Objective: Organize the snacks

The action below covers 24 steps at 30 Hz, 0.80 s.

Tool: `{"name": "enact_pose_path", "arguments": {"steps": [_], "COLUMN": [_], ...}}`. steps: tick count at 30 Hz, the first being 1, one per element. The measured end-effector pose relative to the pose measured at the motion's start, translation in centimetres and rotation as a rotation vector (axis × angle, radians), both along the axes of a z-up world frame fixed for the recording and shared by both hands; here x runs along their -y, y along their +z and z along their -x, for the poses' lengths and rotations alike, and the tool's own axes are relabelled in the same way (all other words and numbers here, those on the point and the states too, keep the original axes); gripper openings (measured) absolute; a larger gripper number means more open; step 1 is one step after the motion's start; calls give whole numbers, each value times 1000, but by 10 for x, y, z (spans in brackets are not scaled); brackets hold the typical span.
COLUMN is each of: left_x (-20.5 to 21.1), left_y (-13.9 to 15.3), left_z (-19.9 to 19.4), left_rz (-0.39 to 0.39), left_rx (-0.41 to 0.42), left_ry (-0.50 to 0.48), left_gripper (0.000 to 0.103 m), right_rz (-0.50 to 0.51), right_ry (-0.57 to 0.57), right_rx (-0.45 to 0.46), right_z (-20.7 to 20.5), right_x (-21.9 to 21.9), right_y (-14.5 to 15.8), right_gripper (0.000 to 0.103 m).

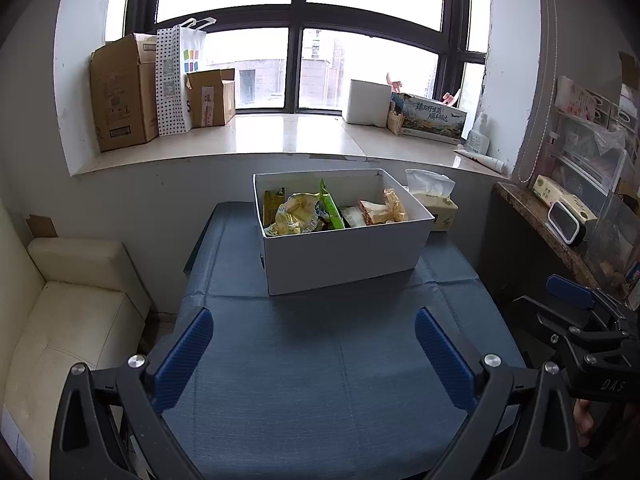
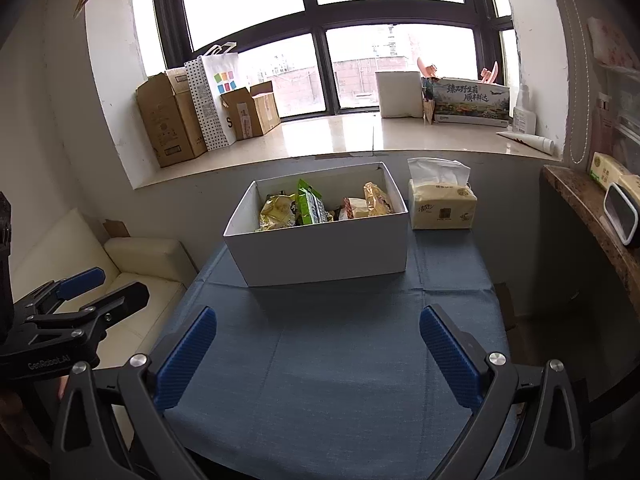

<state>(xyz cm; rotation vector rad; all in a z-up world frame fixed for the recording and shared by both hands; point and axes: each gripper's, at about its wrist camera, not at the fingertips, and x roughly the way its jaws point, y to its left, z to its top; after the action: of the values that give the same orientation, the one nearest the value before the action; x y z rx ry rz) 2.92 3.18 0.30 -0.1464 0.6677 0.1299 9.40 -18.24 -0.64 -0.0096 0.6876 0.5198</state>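
Note:
A white box stands at the far end of the blue-clothed table; it also shows in the right wrist view. It holds several snack packs: a yellow bag, a green pack and an orange-tan bag. In the right wrist view I see the yellow bag, green pack and tan bag. My left gripper is open and empty above the cloth, short of the box. My right gripper is also open and empty, short of the box.
A tissue pack sits right of the box. A cream sofa is left of the table. A brown counter with items is on the right. The windowsill behind holds cardboard boxes and a bag.

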Motion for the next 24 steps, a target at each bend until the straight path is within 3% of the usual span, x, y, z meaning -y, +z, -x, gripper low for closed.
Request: {"name": "enact_pose_path", "arguments": {"steps": [24], "left_x": [5], "left_y": [-3], "left_z": [-4], "left_rz": [-8], "left_rx": [-7], "left_ry": [-12], "left_gripper": [103], "right_rz": [-7], "right_ry": [8], "right_rx": [-2], "right_z": [1], "right_x": [0], "right_y": [-2], "right_gripper": [103]}}
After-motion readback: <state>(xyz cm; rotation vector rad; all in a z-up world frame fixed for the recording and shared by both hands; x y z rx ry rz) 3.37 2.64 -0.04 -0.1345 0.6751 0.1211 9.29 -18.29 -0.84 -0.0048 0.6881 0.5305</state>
